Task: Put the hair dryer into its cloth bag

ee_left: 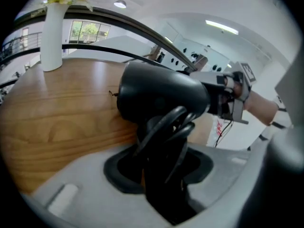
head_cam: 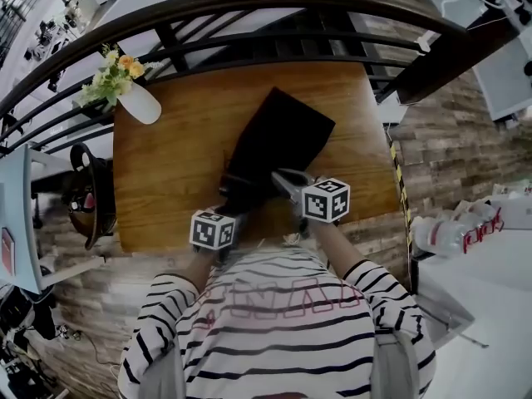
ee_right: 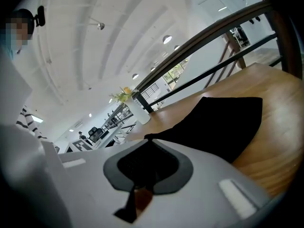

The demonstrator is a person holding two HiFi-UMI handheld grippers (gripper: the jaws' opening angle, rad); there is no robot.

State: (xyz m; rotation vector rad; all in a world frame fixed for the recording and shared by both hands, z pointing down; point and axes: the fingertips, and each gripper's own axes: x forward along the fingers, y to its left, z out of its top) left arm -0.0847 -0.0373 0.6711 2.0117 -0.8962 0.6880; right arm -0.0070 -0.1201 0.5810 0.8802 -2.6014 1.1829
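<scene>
A person in a striped shirt stands at the near edge of a wooden surface, with a tool in each hand.

The left tool is clenched on the handle of a black hair dryer. The dryer's cord is looped against that handle. The dryer's rounded barrel sits in the open just above the near part of the surface, with bare wood showing behind it. None of it appears to be inside anything.

The right tool, just to the right of the left one, has its jaws brought together. It seems to be pinching the near edge of the black cloth bag.

The bag lies flat on the middle of the surface and runs away from the tools toward the far right. It looks slack and empty, and its mouth appears to be at the near end. No view shows clearly how far the mouth is open.

The task looks to be at an early stage. Both things are gripped and close together, but the dryer is not yet in the bag. The mouth has to be spread and the dryer slid in.

At the far left corner stands a white vase holding flowers. A dark railing curves behind the surface.
</scene>
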